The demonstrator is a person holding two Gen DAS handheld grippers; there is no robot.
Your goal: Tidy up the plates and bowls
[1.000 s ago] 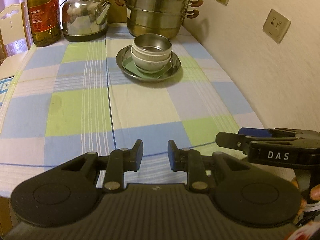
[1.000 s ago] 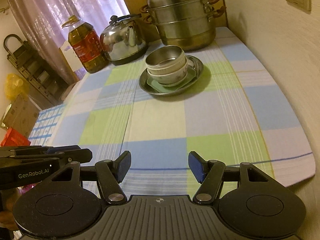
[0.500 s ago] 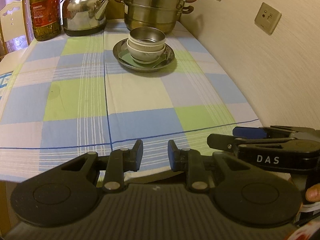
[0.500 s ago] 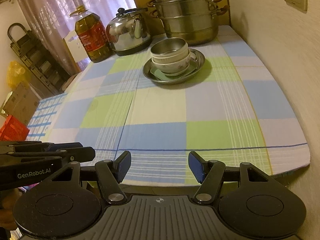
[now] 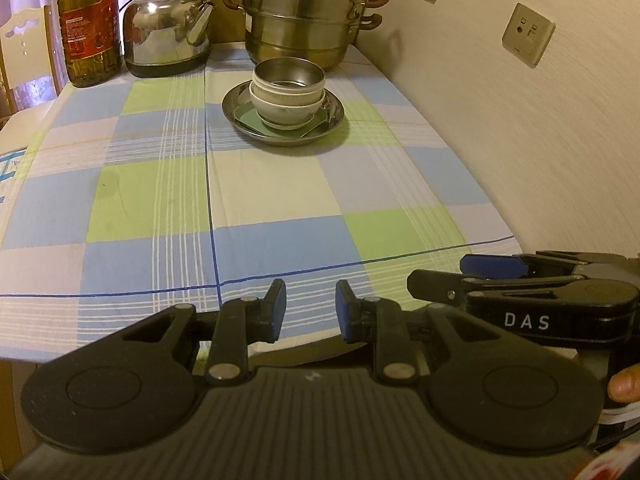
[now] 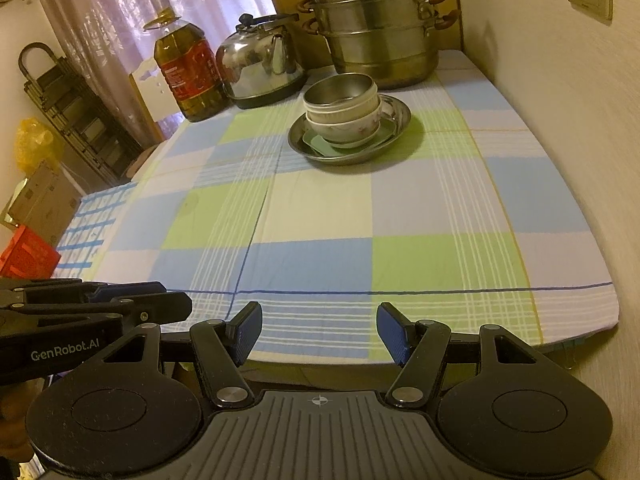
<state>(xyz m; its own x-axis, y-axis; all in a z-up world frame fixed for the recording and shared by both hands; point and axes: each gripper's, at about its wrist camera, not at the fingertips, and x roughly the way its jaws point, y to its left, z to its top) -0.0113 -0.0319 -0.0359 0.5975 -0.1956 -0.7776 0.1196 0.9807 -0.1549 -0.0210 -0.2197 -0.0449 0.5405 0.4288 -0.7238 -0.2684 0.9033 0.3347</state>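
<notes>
Far across the checked tablecloth a round steel plate [image 5: 232, 110] carries a green square dish [image 5: 248, 118], white ceramic bowls [image 5: 286, 110] and a steel bowl [image 5: 289, 76] nested on top. The right wrist view shows the same stack, with the plate [image 6: 402, 114], green dish [image 6: 316, 144], white bowls [image 6: 348, 126] and steel bowl [image 6: 340, 90]. My left gripper [image 5: 311, 308] hovers over the table's front edge, open by a narrow gap with nothing in it. My right gripper [image 6: 320, 328] is beside it, open wider and empty. Both are far from the stack.
Behind the stack stand a steel steamer pot [image 5: 300, 12], a kettle [image 5: 166, 32] and an oil bottle [image 5: 88, 28]. A wall [image 5: 520, 128] with sockets runs along the table's right side. A rack [image 6: 68, 108], boxes and a red crate [image 6: 24, 252] sit left of the table.
Both grippers have drawn back from the stack toward the table's front edge, which now shows under the fingers. Their jaws kept the same gaps.
</notes>
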